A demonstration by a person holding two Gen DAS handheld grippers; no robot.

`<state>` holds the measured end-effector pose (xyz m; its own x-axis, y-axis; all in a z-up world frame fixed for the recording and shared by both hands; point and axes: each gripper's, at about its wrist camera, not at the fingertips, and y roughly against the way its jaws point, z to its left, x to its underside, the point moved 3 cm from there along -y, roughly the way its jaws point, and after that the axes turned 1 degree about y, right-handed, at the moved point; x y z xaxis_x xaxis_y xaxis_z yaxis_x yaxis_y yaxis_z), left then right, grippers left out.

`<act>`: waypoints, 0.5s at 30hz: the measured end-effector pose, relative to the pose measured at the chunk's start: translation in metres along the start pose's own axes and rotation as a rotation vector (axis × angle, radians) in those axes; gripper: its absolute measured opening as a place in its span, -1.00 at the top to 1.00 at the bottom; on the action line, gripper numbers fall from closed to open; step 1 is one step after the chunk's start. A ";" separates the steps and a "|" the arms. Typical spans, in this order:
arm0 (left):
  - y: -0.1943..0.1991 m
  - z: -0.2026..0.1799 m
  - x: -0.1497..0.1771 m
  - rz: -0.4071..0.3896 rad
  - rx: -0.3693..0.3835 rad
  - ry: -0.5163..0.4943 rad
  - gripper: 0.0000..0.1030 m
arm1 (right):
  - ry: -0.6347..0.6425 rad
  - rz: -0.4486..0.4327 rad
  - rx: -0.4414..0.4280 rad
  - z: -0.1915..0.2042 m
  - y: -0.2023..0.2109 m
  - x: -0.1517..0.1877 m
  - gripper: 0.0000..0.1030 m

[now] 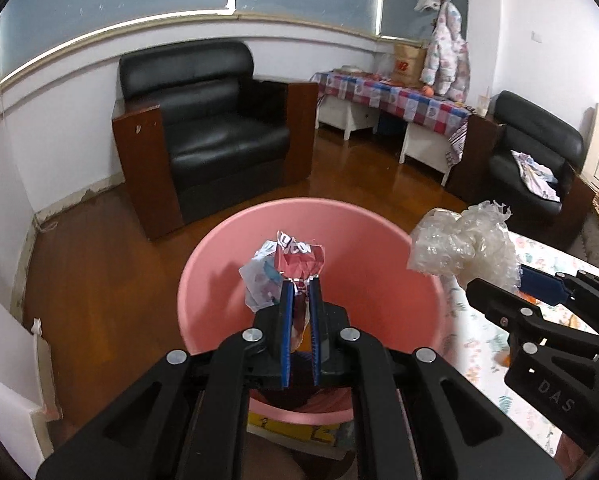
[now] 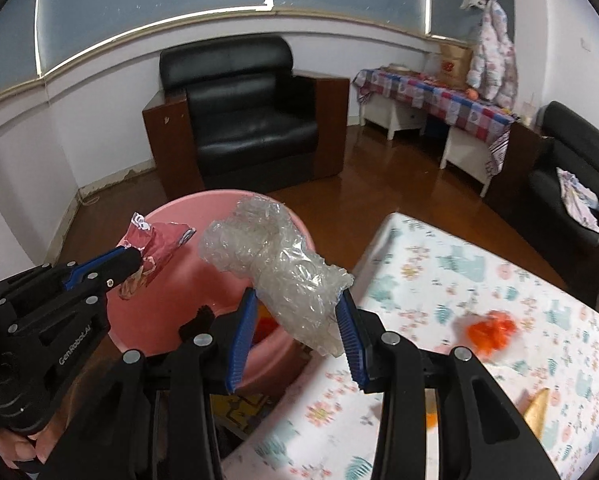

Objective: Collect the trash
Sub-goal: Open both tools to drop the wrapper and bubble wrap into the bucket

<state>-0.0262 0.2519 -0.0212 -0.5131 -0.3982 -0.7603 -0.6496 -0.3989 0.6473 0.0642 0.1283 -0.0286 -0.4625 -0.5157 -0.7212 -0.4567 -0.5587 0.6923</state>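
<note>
The table (image 2: 499, 280) wears a white cloth printed with flowers and leaves, and on it lie a blurred orange scrap (image 2: 491, 330) and a tan pointed piece (image 2: 537, 408) near the edge. Beside the table stands a pink bin (image 1: 359, 240) on a brown wooden floor (image 1: 99, 280). Behind it a black armchair (image 1: 219, 120) sits against the white wall, a 2nd black chair (image 1: 539, 160) stands to the right, and a checked cloth covers a white desk (image 1: 399, 96) between them. The left tool (image 1: 300, 284) is clenched tight on a crumpled red and white wrapper (image 1: 295, 258), held over the bin's mouth. The right tool (image 2: 297, 300) stands about half open, grasping a wad of clear plastic film (image 2: 283, 264) between its blue pads, at the bin's rim next to the table edge.
</note>
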 end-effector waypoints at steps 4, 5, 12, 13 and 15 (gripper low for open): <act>-0.015 0.010 0.003 0.035 0.001 0.008 0.86 | 0.009 0.040 -0.022 0.010 -0.022 -0.003 0.23; -0.017 0.011 0.004 0.042 0.004 0.008 0.86 | 0.017 0.047 -0.025 0.014 -0.029 -0.005 0.23; -0.033 0.016 0.006 0.071 0.007 -0.003 0.86 | 0.046 0.067 -0.021 0.027 -0.054 -0.008 0.22; -0.034 0.017 0.006 0.074 0.006 -0.002 0.86 | 0.049 0.069 -0.021 0.027 -0.056 -0.008 0.22; -0.037 0.017 0.006 0.079 0.006 0.002 0.86 | 0.057 0.068 -0.023 0.026 -0.058 -0.008 0.21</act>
<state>-0.0149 0.2785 -0.0509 -0.5617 -0.4294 -0.7071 -0.6105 -0.3617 0.7046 0.0748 0.1821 -0.0627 -0.4471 -0.5890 -0.6731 -0.4080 -0.5354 0.7395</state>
